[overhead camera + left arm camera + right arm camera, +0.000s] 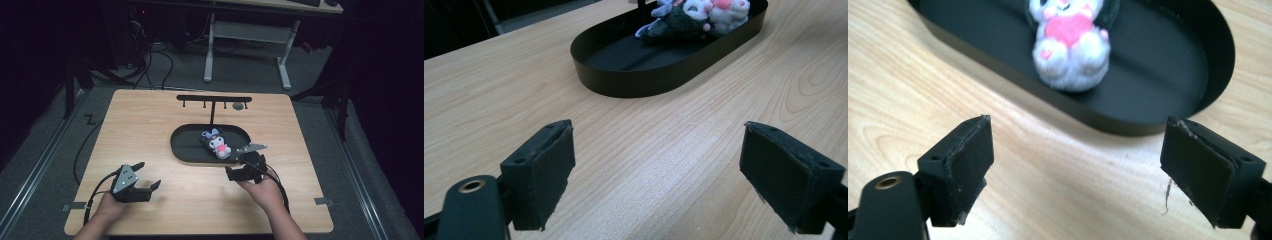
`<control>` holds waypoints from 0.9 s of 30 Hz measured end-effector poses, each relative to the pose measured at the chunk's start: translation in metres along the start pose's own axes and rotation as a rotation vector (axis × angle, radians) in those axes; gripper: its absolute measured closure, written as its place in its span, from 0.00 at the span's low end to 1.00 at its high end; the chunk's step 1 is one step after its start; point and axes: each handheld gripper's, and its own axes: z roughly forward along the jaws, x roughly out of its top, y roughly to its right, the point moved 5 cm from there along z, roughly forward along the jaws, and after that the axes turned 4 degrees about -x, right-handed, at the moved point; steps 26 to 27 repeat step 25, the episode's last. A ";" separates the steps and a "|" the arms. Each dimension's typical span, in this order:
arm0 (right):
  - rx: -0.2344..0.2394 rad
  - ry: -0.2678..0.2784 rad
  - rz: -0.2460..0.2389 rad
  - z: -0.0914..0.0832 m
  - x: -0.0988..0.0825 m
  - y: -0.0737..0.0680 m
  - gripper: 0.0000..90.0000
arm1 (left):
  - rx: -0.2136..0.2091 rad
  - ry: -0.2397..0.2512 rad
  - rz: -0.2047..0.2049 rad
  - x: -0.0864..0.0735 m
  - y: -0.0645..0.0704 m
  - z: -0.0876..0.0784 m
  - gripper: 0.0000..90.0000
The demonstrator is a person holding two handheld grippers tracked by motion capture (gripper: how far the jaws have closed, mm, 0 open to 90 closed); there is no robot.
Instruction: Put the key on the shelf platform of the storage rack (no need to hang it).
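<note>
A black oval tray sits mid-table with a small plush toy lying in its right half; the toy is black, white and pink with purple ears. My right gripper is open on the wood just in front of the tray's right end. In the right gripper view the plush toy lies ahead of the open right gripper, past the tray wall. My left gripper is open near the front left, empty. The left gripper view has the left gripper wide apart, with the tray and plush toy farther off.
A black T-shaped rack with small hooks stands behind the tray, and a small grey thing hangs near its right end. Bare wood lies left of the tray. Beyond the table stand a desk frame and cables on the floor.
</note>
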 end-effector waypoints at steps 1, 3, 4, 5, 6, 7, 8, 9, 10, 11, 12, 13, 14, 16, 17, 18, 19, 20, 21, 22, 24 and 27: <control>-0.002 0.015 -0.002 -0.001 -0.004 -0.001 0.15 | 0.000 0.000 0.000 0.000 0.000 0.000 0.17; -0.003 0.043 0.001 -0.002 -0.012 -0.004 0.15 | 0.001 0.002 0.001 0.000 0.000 0.000 0.17; -0.004 0.052 0.006 -0.002 -0.017 -0.005 0.15 | 0.002 0.001 0.001 0.000 0.000 0.000 0.17; -0.008 0.064 0.008 -0.003 -0.021 -0.006 0.15 | 0.002 0.001 0.001 0.000 0.000 0.000 0.17; -0.008 0.074 0.004 -0.002 -0.026 -0.007 0.15 | 0.002 0.001 0.001 0.000 0.000 0.000 0.17; -0.011 0.085 0.002 -0.002 -0.031 -0.009 0.15 | 0.002 0.001 0.001 0.000 0.000 0.000 0.17; -0.014 0.094 0.004 -0.001 -0.036 -0.010 0.15 | 0.002 0.001 0.001 0.000 0.000 0.000 0.17; -0.013 0.107 0.005 0.000 -0.041 -0.012 0.15 | 0.002 0.000 0.001 0.000 0.000 0.000 0.17; -0.012 0.120 0.011 0.001 -0.046 -0.013 0.15 | 0.001 -0.002 0.000 0.000 0.000 0.000 0.17; -0.008 0.134 0.021 0.002 -0.051 -0.015 0.15 | 0.001 0.002 -0.001 0.000 0.000 0.001 0.17; -0.005 0.148 0.029 0.003 -0.055 -0.017 0.15 | 0.001 0.002 -0.001 0.000 0.000 0.000 0.17; -0.006 0.170 0.037 0.003 -0.059 -0.019 0.15 | 0.001 0.002 -0.002 0.000 0.000 0.000 0.17; -0.014 0.204 0.047 0.001 -0.064 -0.021 0.15 | 0.001 0.002 -0.002 0.000 0.000 0.000 0.17; -0.034 0.253 0.038 -0.002 -0.072 -0.022 0.16 | -0.001 0.002 0.001 0.001 0.000 0.001 0.17; -0.020 0.243 0.041 -0.004 -0.074 -0.023 0.16 | -0.003 0.000 0.001 0.001 0.000 0.001 0.17; -0.016 0.244 0.046 -0.005 -0.075 -0.023 0.16 | -0.004 0.001 0.000 0.001 0.000 0.001 0.17; -0.015 0.248 0.056 -0.006 -0.077 -0.022 0.16 | -0.004 0.003 -0.003 0.001 -0.001 0.001 0.17; -0.009 0.250 0.072 -0.006 -0.078 -0.021 0.16 | -0.002 0.003 -0.005 0.001 -0.001 0.001 0.17; 0.000 0.249 0.084 -0.006 -0.077 -0.021 0.16 | -0.002 0.002 -0.005 0.001 -0.001 0.001 0.17; 0.005 0.251 0.089 -0.006 -0.076 -0.021 0.16 | -0.003 0.001 -0.003 0.001 0.000 0.001 0.17; -0.007 0.256 0.074 -0.005 -0.075 -0.021 0.16 | -0.004 0.000 0.005 0.000 0.000 0.000 0.17; -0.007 0.252 0.078 -0.004 -0.074 -0.021 0.16 | -0.005 0.001 0.009 0.000 0.001 -0.001 0.17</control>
